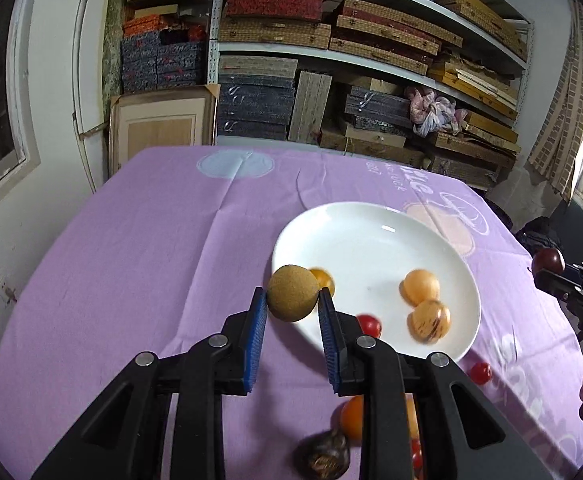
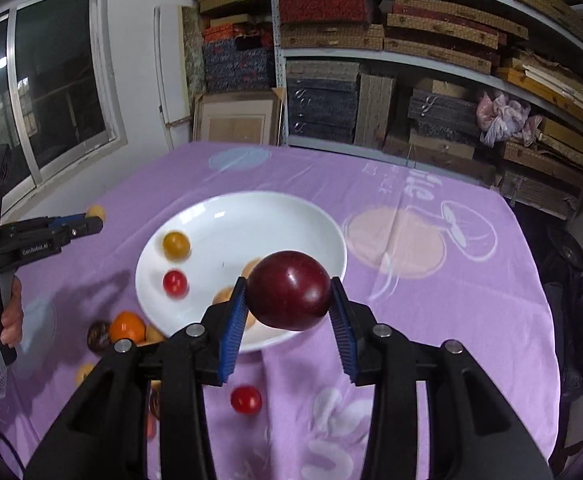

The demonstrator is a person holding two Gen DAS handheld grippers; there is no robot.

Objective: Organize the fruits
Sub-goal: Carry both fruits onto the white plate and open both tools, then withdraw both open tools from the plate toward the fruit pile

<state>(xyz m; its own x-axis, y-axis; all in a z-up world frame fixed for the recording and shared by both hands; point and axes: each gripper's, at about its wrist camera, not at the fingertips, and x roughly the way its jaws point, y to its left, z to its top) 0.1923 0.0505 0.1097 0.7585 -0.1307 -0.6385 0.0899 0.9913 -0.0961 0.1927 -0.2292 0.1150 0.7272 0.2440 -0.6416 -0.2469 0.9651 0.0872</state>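
My left gripper (image 1: pixel 292 293) is shut on a round brown kiwi-like fruit (image 1: pixel 291 304), held above the near left rim of the white plate (image 1: pixel 371 232). My right gripper (image 2: pixel 289 282) is shut on a dark red plum (image 2: pixel 291 296), held over the plate's (image 2: pixel 251 220) near right edge. On the plate lie a small yellow-orange fruit (image 2: pixel 176 245), a red cherry tomato (image 2: pixel 174 283) and two pale orange fruits (image 1: pixel 421 286). The left wrist view shows the right gripper (image 1: pixel 549 270) with the plum at the far right. In the right wrist view the left gripper (image 2: pixel 91 222) is at the far left.
A purple cloth (image 1: pixel 151 240) covers the table. On it, near the plate's front edge, lie an orange (image 2: pixel 127 326), a dark wrinkled fruit (image 2: pixel 98 336) and a cherry tomato (image 2: pixel 246 399). Shelves of boxes (image 1: pixel 331 40) stand behind the table. A window (image 2: pixel 51 92) is on the left.
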